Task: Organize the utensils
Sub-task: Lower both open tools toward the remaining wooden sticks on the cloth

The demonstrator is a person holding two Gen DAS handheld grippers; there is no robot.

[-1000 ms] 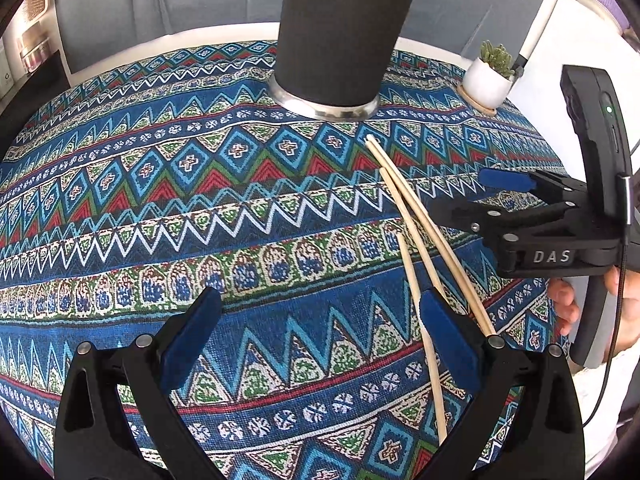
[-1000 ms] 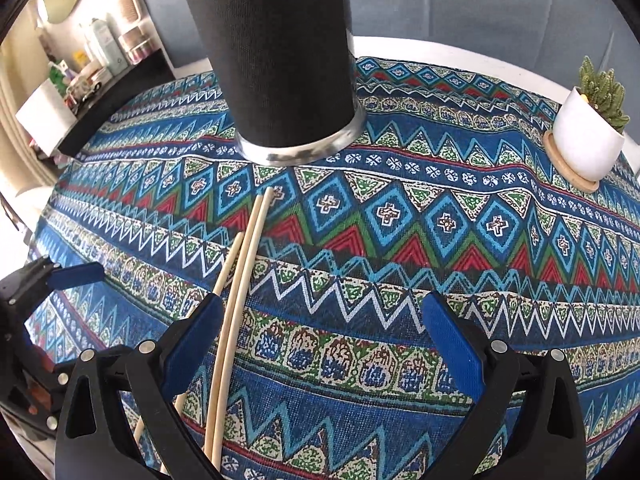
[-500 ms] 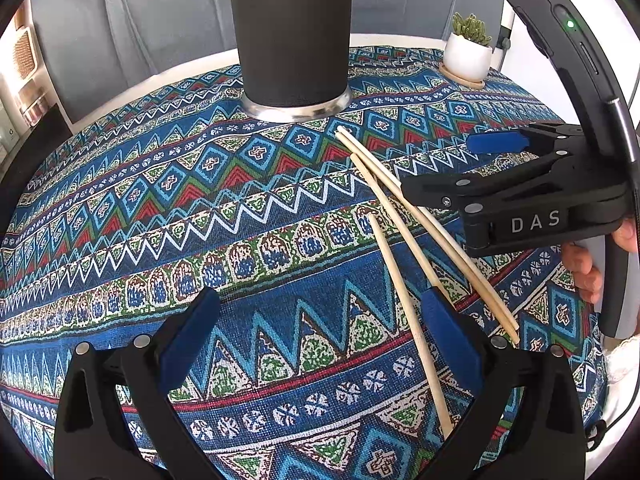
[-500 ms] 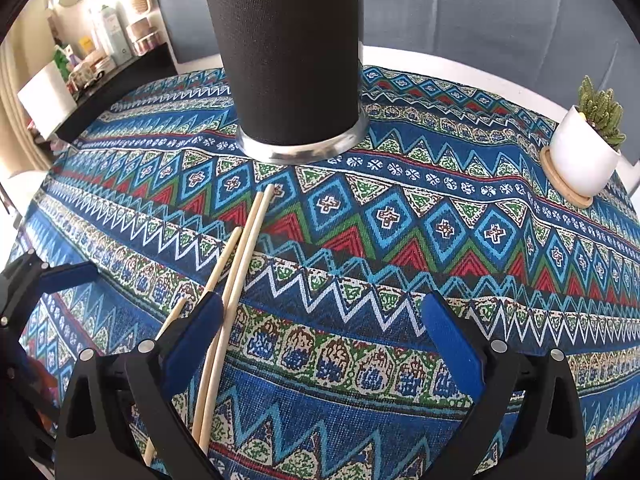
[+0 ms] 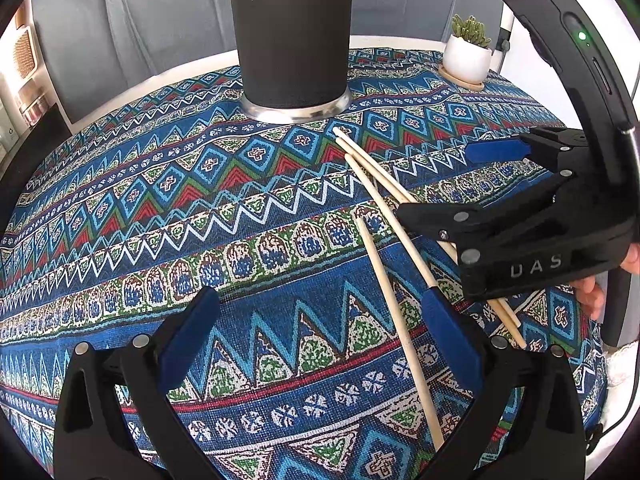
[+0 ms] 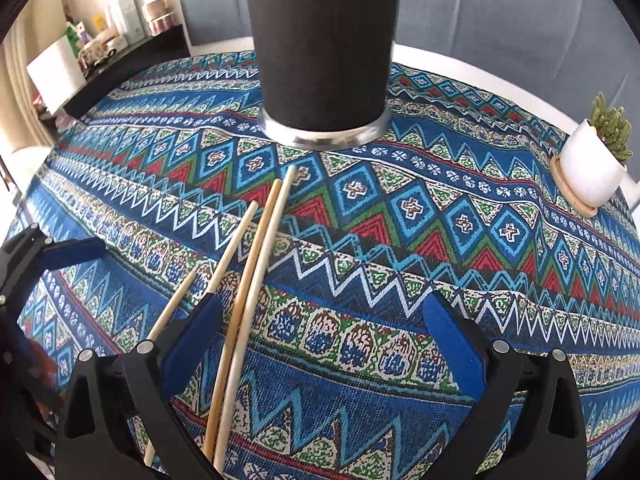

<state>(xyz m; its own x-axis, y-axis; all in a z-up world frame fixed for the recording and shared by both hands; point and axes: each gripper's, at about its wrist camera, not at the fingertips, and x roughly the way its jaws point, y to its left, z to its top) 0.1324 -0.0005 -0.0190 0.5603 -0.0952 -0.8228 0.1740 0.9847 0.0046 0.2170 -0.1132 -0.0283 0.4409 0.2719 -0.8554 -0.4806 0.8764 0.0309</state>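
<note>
Both spread wide and empty, the left hand-held gripper (image 5: 320,332) and right hand-held gripper (image 6: 320,332) hover side by side.

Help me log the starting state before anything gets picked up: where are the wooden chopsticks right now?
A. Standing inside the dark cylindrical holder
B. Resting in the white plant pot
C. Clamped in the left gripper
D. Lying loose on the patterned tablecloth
D: four wooden chopsticks lie flat on the patterned tablecloth in front of the dark cylindrical holder, and both the left gripper and the right gripper are open and empty.
</note>
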